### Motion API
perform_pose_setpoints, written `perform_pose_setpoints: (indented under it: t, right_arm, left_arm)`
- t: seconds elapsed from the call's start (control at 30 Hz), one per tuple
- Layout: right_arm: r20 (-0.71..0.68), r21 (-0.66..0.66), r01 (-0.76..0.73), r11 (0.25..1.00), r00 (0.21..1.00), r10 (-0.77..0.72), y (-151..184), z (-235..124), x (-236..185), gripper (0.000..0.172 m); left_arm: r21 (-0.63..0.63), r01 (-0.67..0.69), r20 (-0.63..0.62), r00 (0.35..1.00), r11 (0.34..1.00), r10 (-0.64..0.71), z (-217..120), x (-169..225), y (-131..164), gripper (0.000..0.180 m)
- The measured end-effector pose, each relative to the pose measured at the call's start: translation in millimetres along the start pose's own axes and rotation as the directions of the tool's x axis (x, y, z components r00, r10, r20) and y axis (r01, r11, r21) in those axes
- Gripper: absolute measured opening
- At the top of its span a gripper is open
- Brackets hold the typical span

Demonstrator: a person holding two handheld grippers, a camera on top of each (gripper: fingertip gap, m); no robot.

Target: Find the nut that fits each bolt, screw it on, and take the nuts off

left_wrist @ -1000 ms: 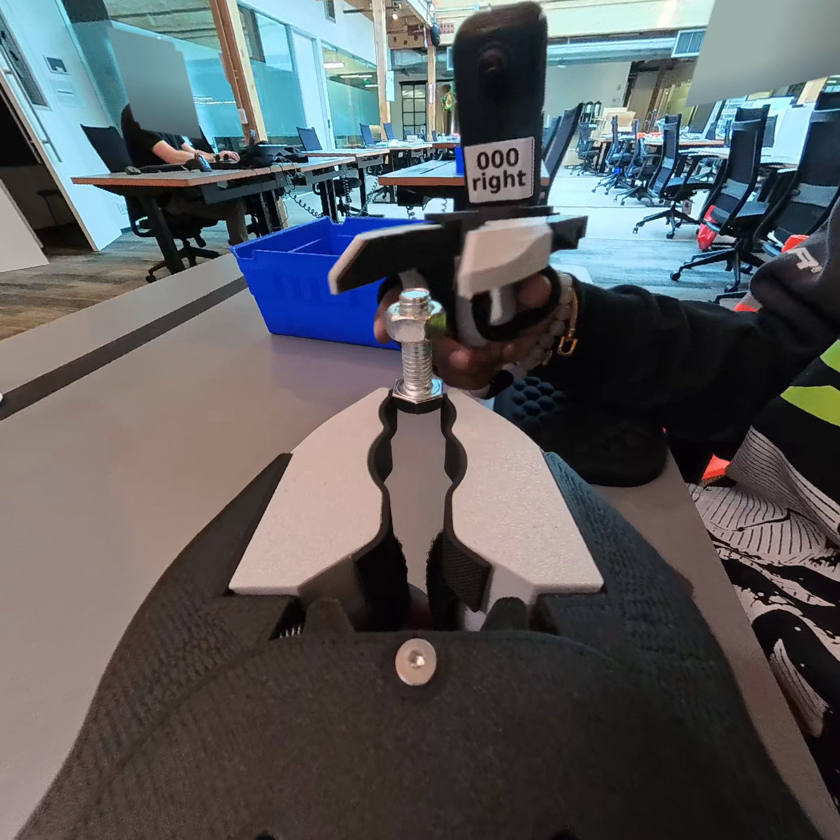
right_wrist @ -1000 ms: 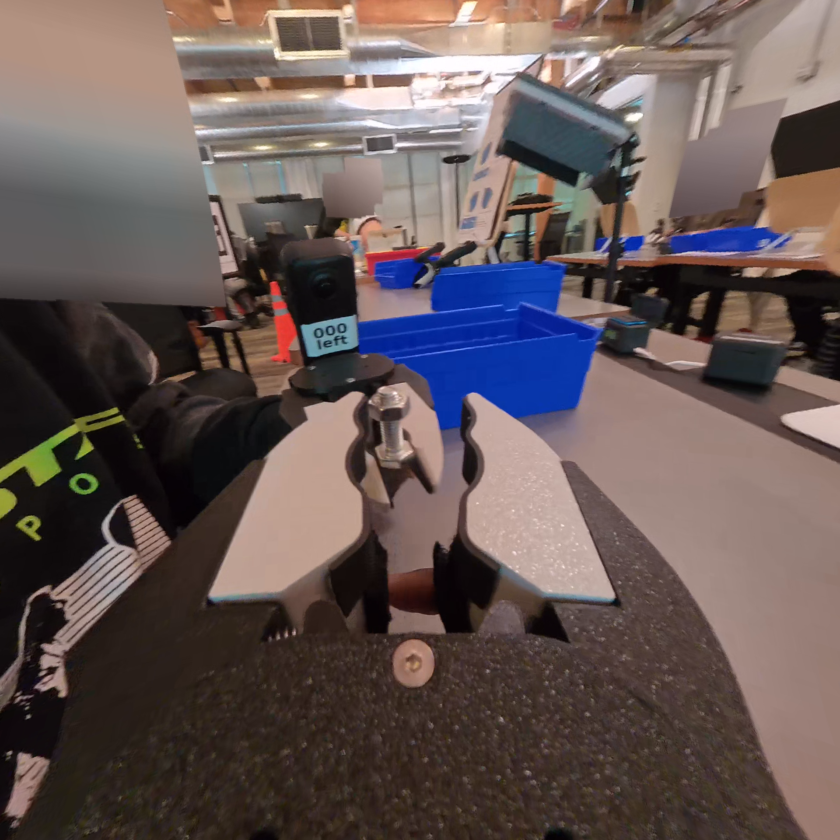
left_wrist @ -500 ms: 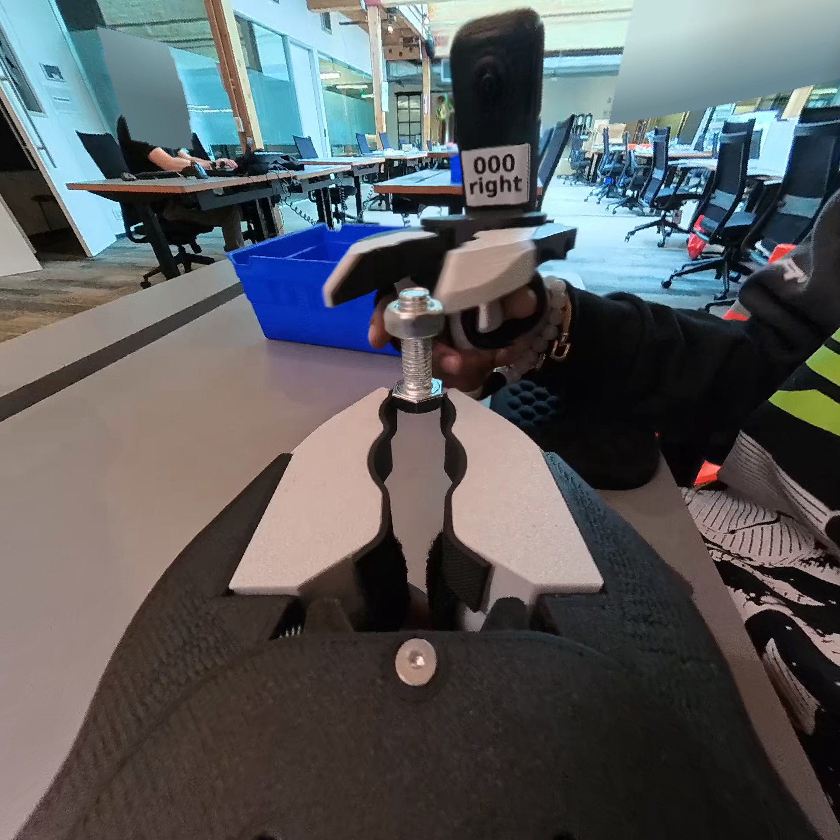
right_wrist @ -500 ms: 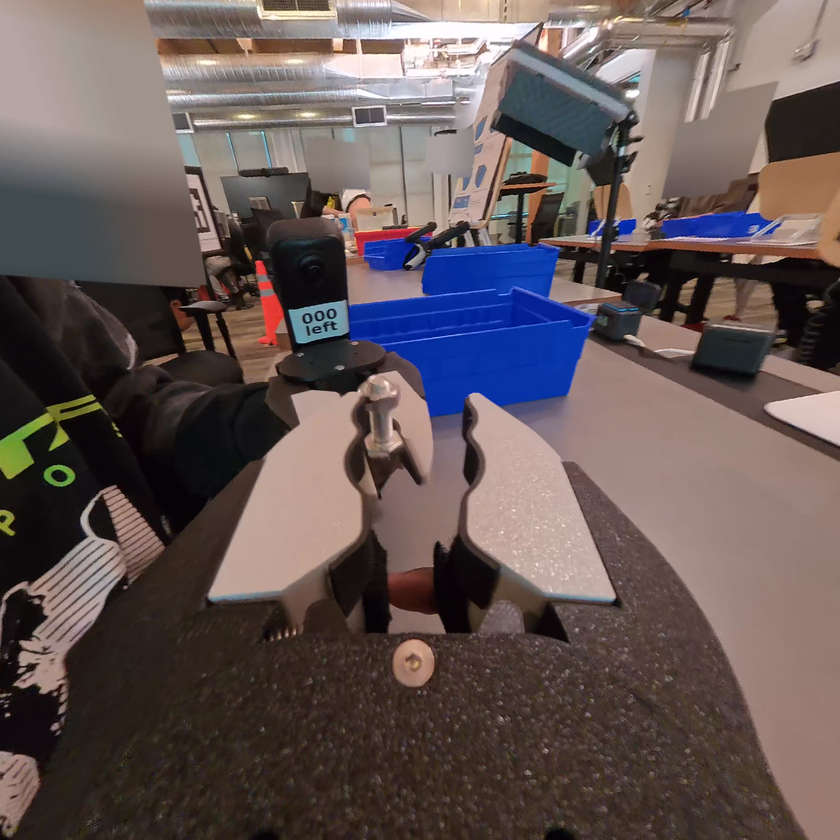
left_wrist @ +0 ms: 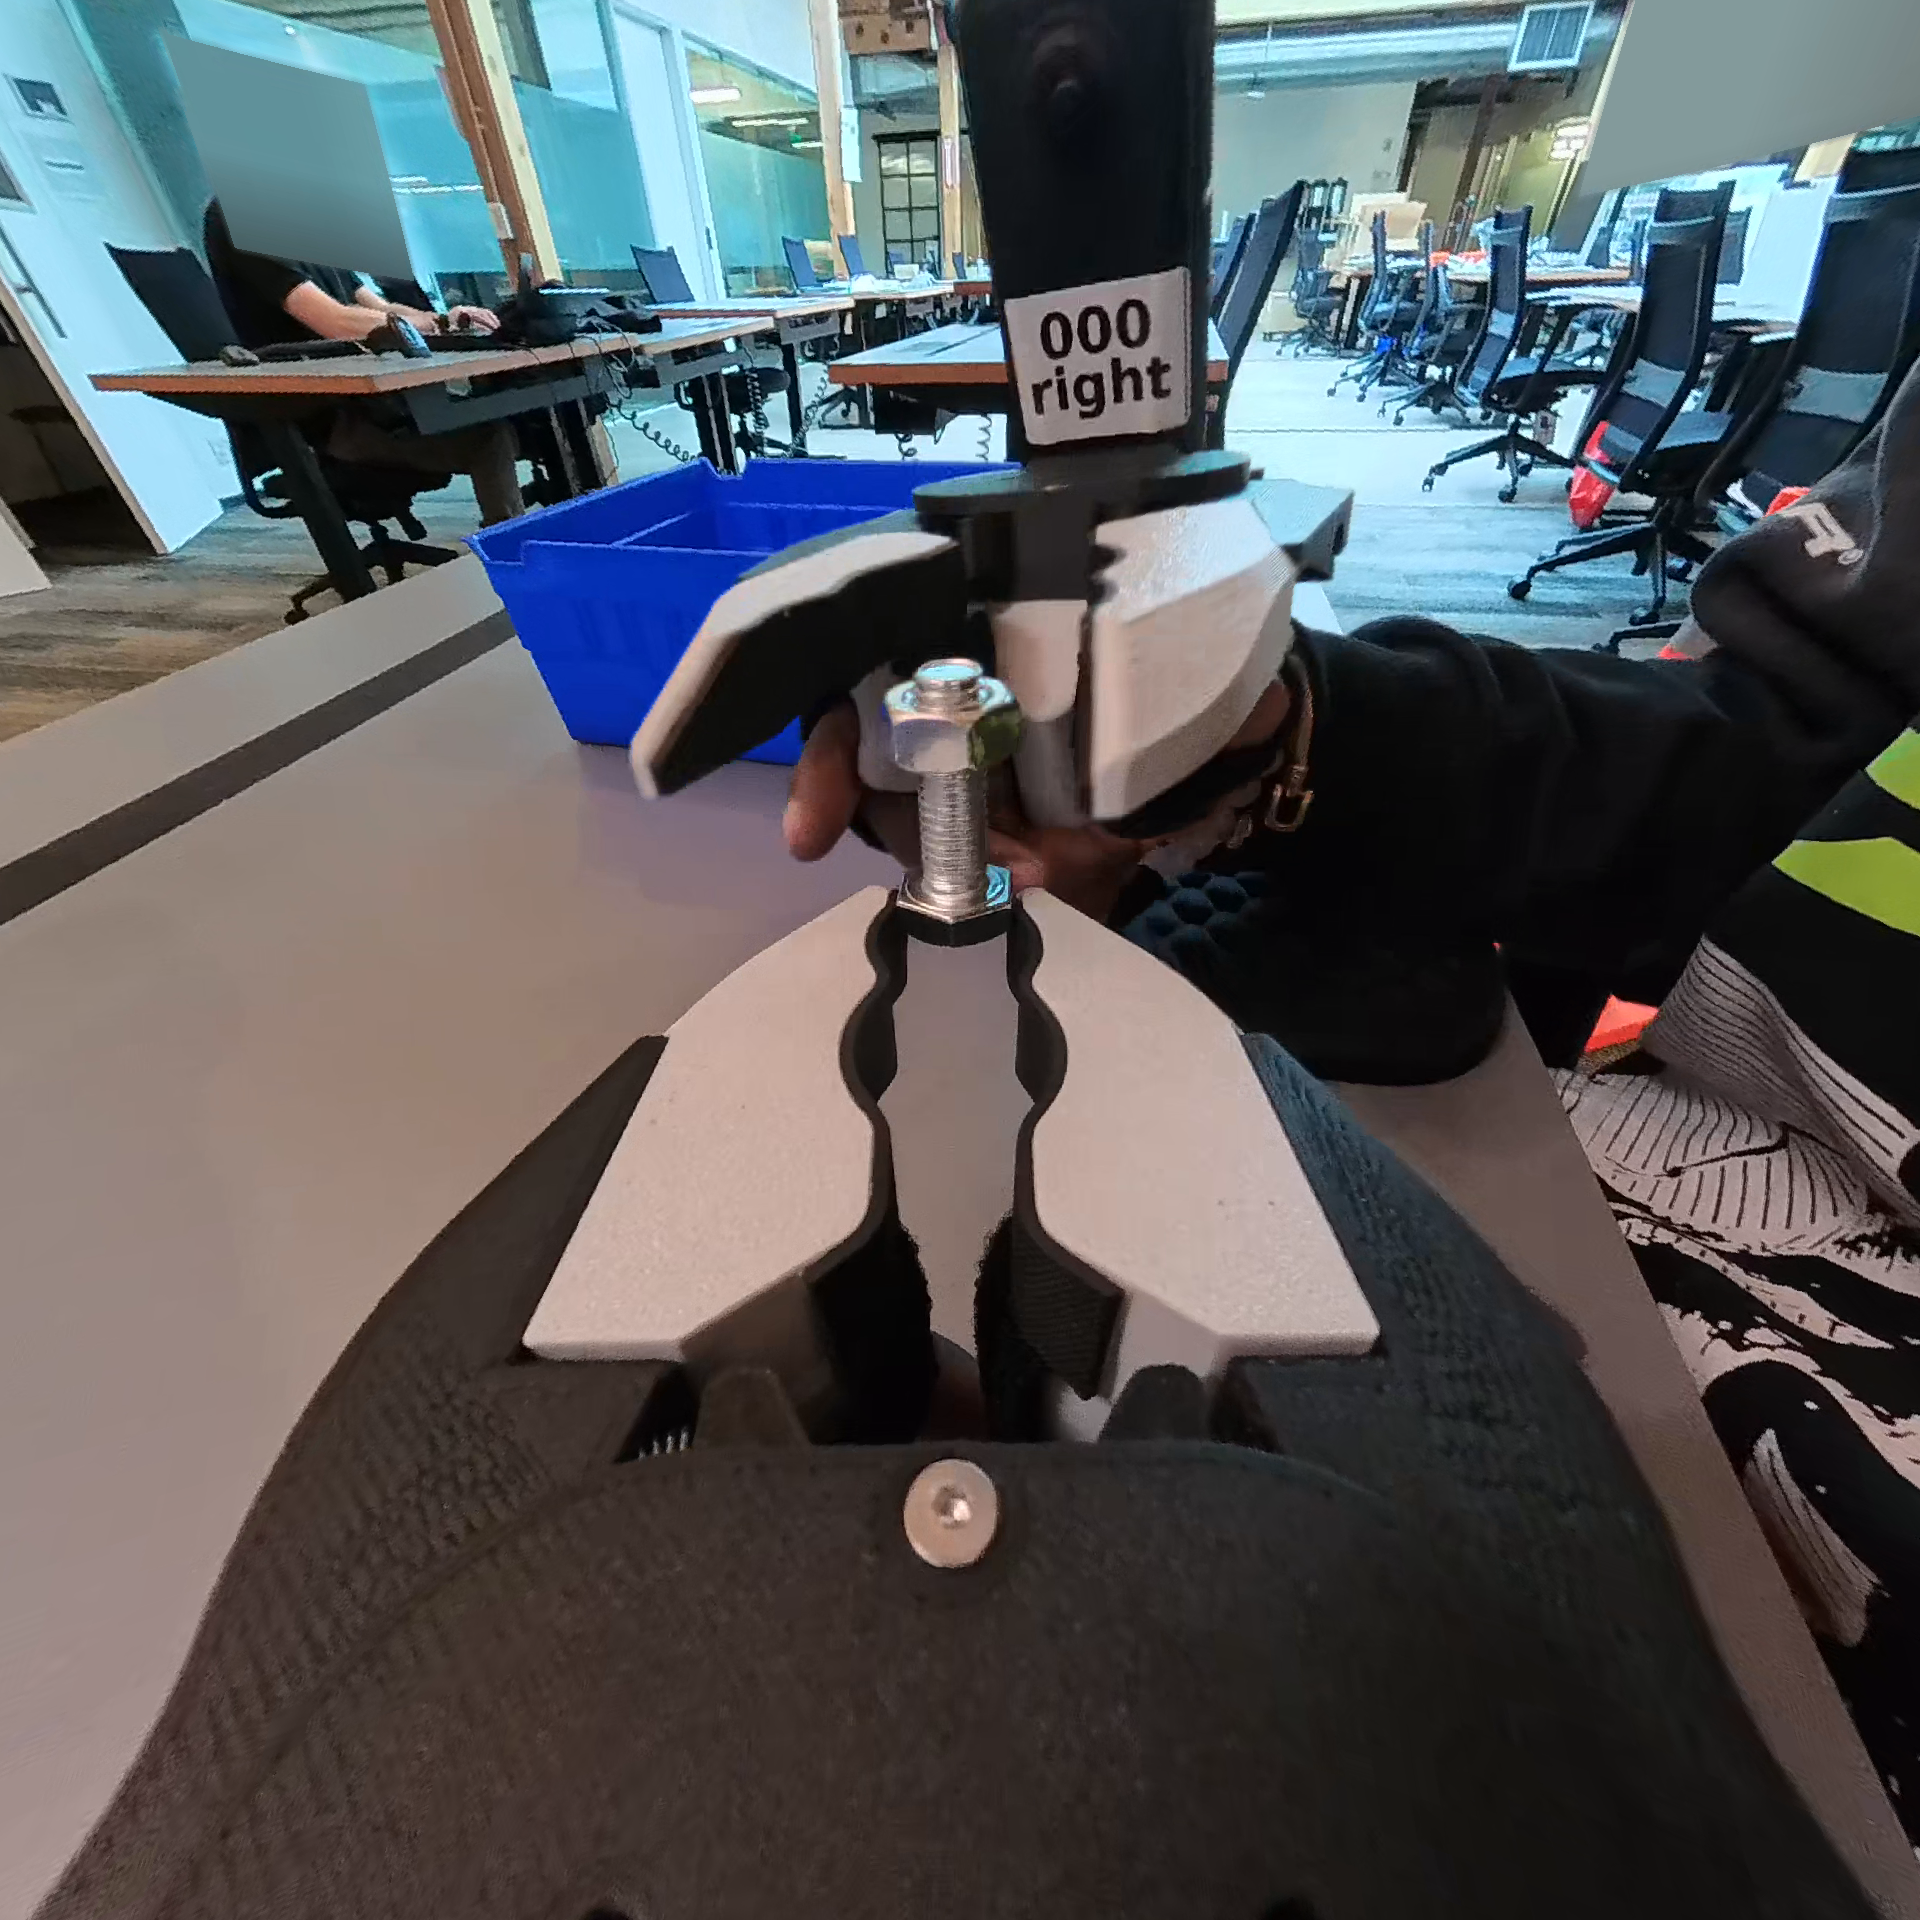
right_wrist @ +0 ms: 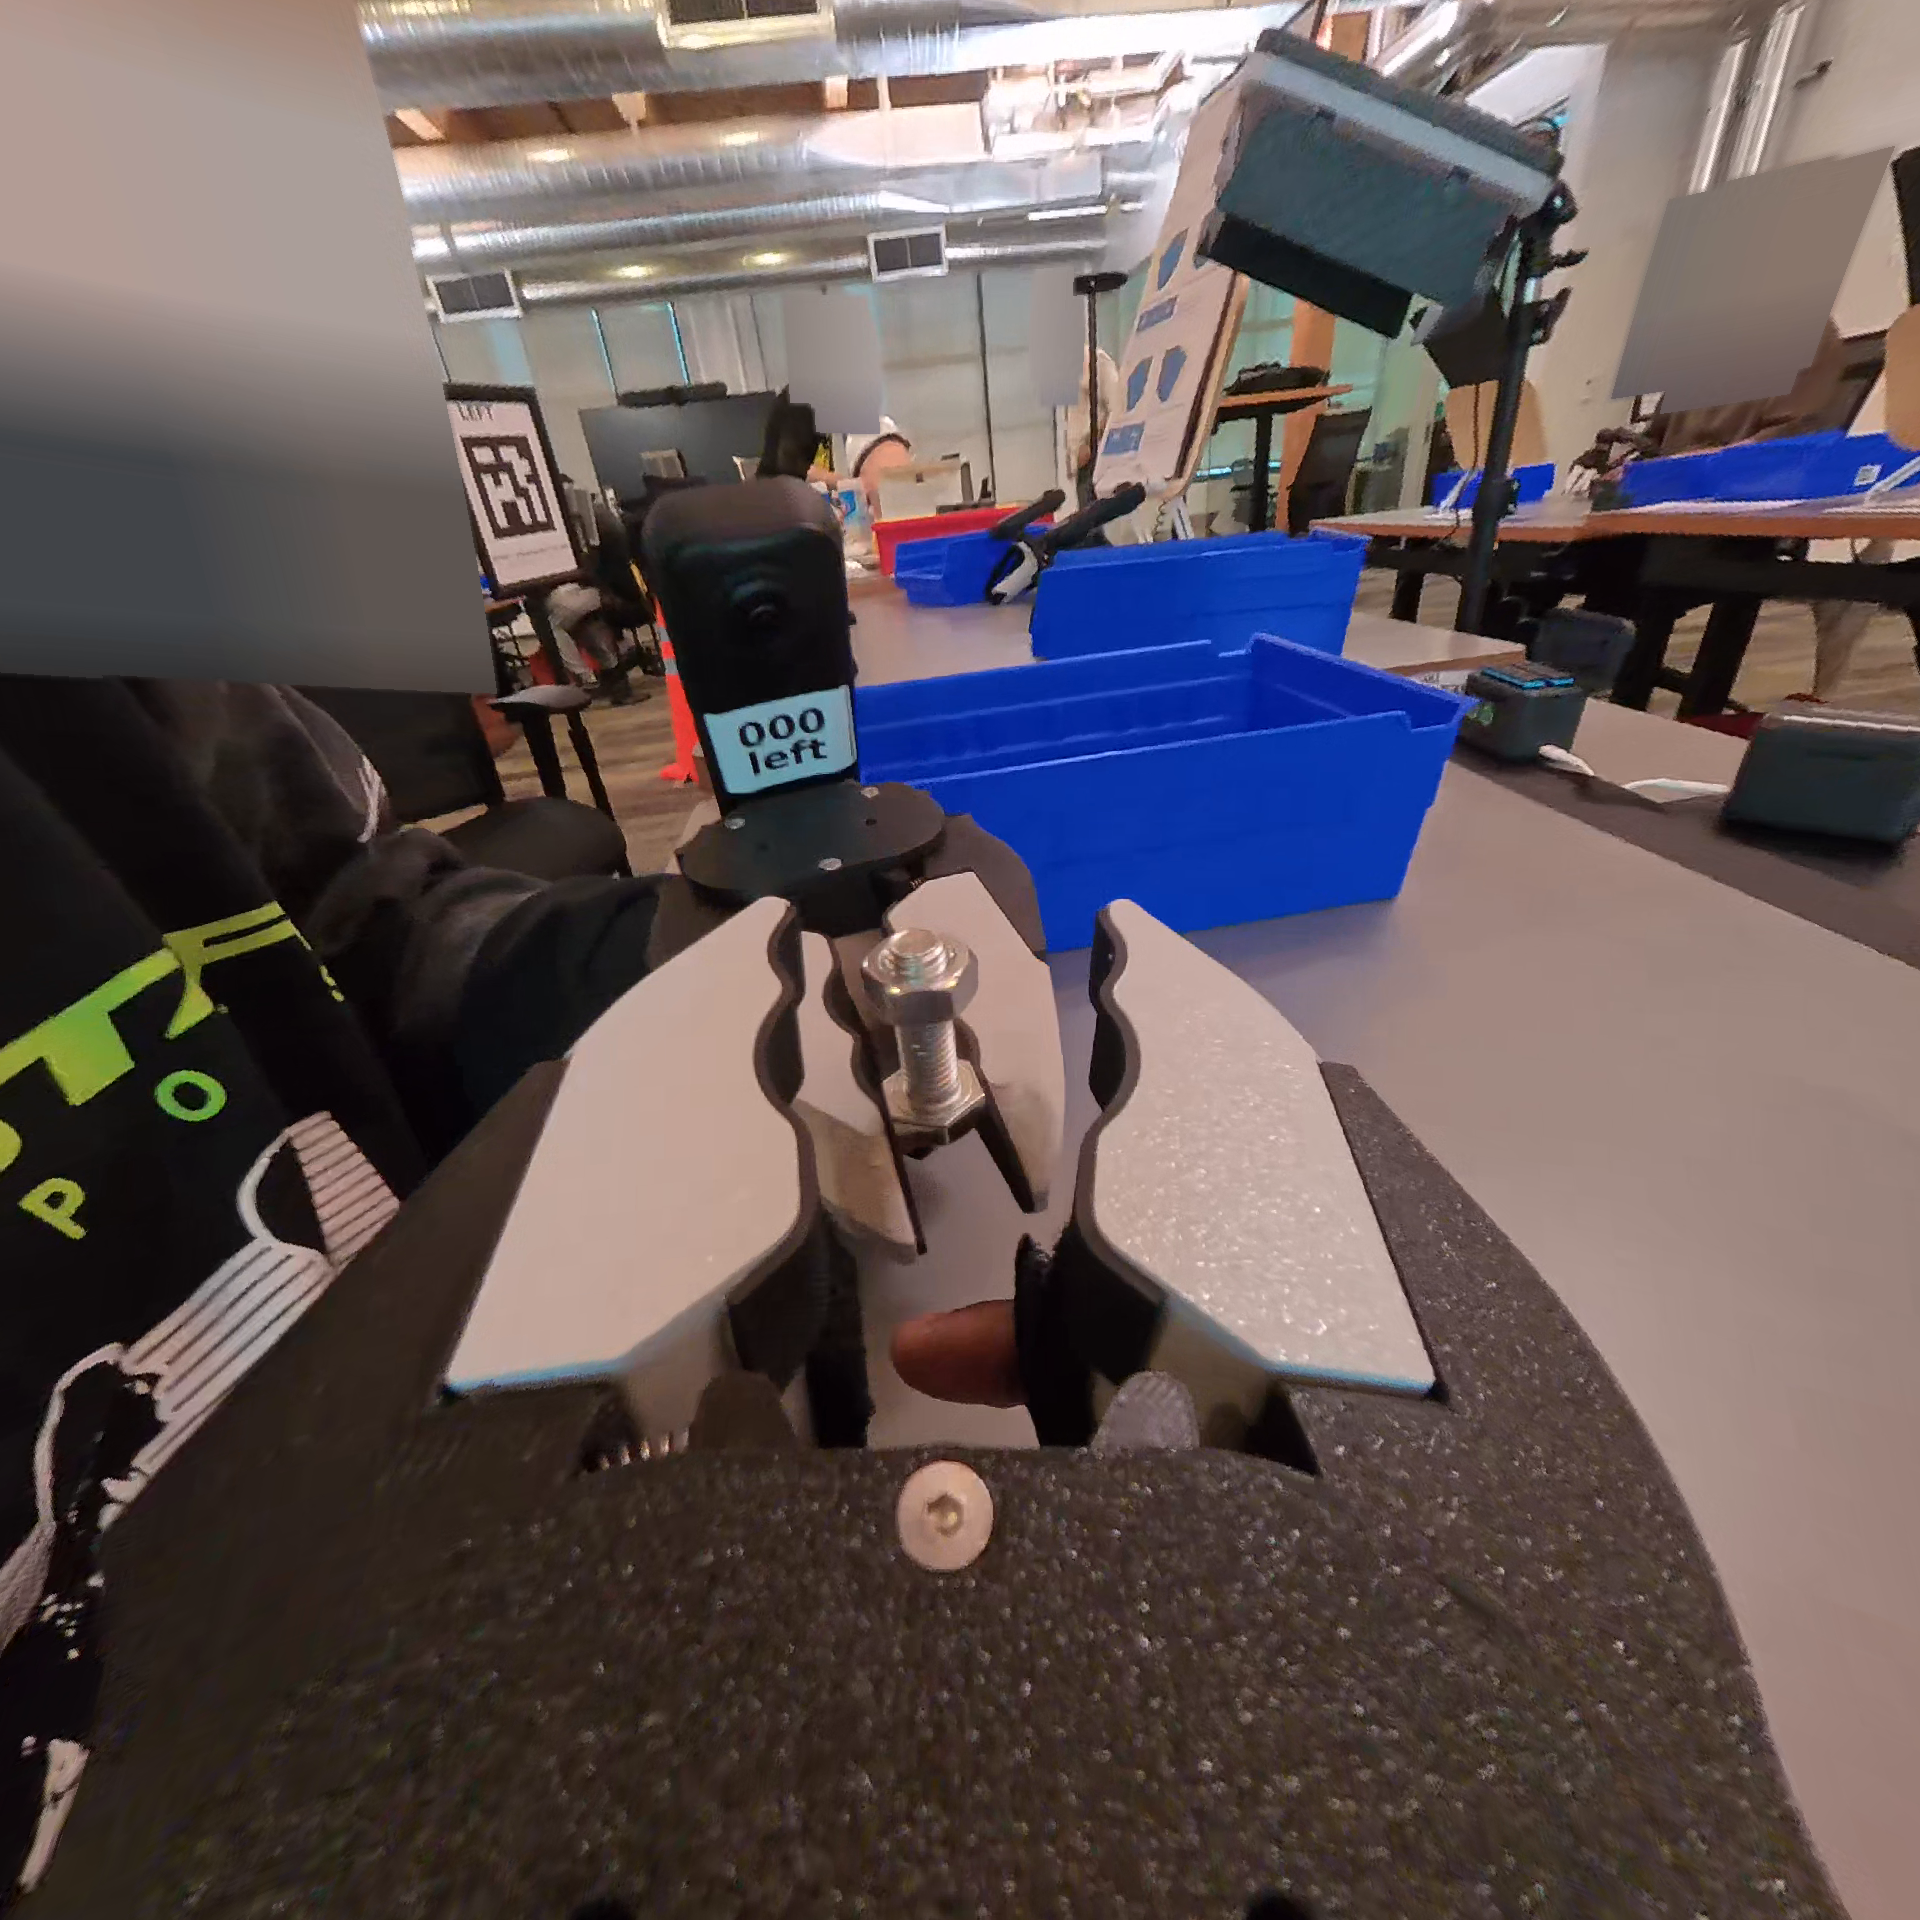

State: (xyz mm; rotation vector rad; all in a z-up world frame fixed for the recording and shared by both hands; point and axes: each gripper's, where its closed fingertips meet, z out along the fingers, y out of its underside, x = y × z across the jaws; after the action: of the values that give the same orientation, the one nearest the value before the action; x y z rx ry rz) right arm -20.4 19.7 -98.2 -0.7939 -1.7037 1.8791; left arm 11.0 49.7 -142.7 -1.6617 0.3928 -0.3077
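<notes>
A silver bolt stands upright, threaded end up, with a silver nut screwed on near its top. My left gripper is shut on the bolt's hex head, just above the grey table. My right gripper is open. Its fingers stand on either side of the nut, with a gap on each side. The right wrist view also shows the bolt in the left gripper. The left wrist view shows the right gripper spread around the nut.
A blue bin stands on the table behind the grippers; it also shows in the right wrist view. Two small dark devices lie at the far right of the table. The person's dark sleeve rests at the table's right edge. Left tips to right tips: about 5 centimetres.
My right gripper's jaws have opened wider and shifted, so the nut now stands midway between the fingers instead of close to one. The left gripper still holds the bolt.
</notes>
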Motion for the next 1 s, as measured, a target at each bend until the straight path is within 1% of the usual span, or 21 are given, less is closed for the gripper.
perform_pose_setpoints:
  t: [0.07, 0.13, 0.3, 0.33, 0.37, 0.4, 0.43, 0.5, 0.57, 0.63, 0.67, 0.73, 0.8, 0.9, 1.0]
  right_arm:
    - [-0.018, -0.021, 0.014, 1.0, 1.0, -0.014, 3.4, 0.6, 2.4, 0.052]
    - [-0.028, -0.008, 0.009, 1.0, 1.0, -0.009, 1.3, -1.8, 4.6, 0.048]
    - [-0.048, 0.013, 0.038, 0.999, 0.998, -0.038, -7.4, -15.3, 9.9, 0.042]
    - [-0.061, 0.015, 0.05, 0.999, 0.997, -0.049, -9.2, -19.4, 12.0, 0.035]
    - [-0.104, 0.021, 0.06, 0.998, 0.993, -0.058, -11.2, -24.1, 18.5, 0.015]
    - [-0.144, 0.03, 0.073, 0.997, 0.987, -0.068, -13.3, -28.5, 24.7, 0.01]
    - [-0.152, 0.035, 0.08, 0.996, 0.986, -0.074, -14.5, -31.0, 26.0, 0.008]
    - [-0.121, 0.051, 0.069, 0.996, 0.991, -0.063, -16.4, -30.8, 21.5, 0.01]
    - [-0.064, 0.068, 0.055, 0.996, 0.997, -0.051, -17.1, -26.2, 12.2, 0.02]
    - [-0.009, 0.074, 0.03, 0.997, 1.0, -0.029, -16.6, -21.0, 3.8, 0.036]
    - [0.004, 0.069, 0.017, 0.997, 1.0, -0.017, -15.1, -18.0, 1.9, 0.042]
    - [0.009, 0.045, 0.004, 0.999, 1.0, -0.004, -9.7, -10.8, 0.7, 0.047]
    - [0.004, 0.016, 0.007, 1.0, 1.0, -0.007, -3.6, -4.1, 0.2, 0.049]
    - [-0.013, -0.02, 0.016, 1.0, 1.0, -0.016, 2.6, -0.7, 2.2, 0.046]
    - [-0.013, -0.005, 0.016, 1.0, 1.0, -0.016, -1.7, -6.6, 3.5, 0.042]
  left_arm:
    - [-0.005, -0.005, -0.005, 1.0, 1.0, 0.005, 0.9, 1.5, 0.8, 0.019]
    - [0.001, -0.005, -0.006, 1.0, 1.0, 0.005, 0.4, 1.3, -0.2, 0.019]
    - [0.053, 0.024, 0.014, 1.0, 0.998, -0.025, -5.9, -5.1, -8.5, 0.019]
    - [0.062, 0.031, 0.023, 0.999, 0.998, -0.032, -7.4, -7.4, -10.0, 0.019]
    - [0.073, 0.033, 0.02, 0.999, 0.997, -0.034, -8.9, -7.6, -11.7, 0.019]
    - [0.082, 0.034, 0.02, 0.999, 0.996, -0.036, -9.9, -7.6, -13.4, 0.019]
    - [0.085, 0.032, 0.023, 0.999, 0.996, -0.034, -10.2, -7.9, -14.0, 0.019]
    - [0.075, 0.03, 0.024, 0.999, 0.997, -0.032, -9.5, -7.9, -12.5, 0.019]
    - [0.064, 0.028, 0.024, 0.999, 0.998, -0.03, -8.4, -7.6, -10.6, 0.019]
    - [0.056, 0.021, 0.024, 0.999, 0.998, -0.022, -7.2, -6.6, -9.2, 0.019]
    - [0.049, 0.017, 0.021, 1.0, 0.999, -0.018, -6.2, -5.6, -8.0, 0.019]
    - [0.032, 0.009, 0.011, 1.0, 0.999, -0.009, -3.5, -2.7, -5.2, 0.019]
    - [0.015, -0.002, -0.002, 1.0, 1.0, 0.002, -0.9, 0.8, -2.4, 0.019]
    - [0.009, -0.013, -0.016, 1.0, 1.0, 0.013, 0.6, 4.1, -1.4, 0.019]
    - [0.034, -0.003, -0.013, 1.0, 0.999, 0.004, -2.4, 1.8, -5.7, 0.019]
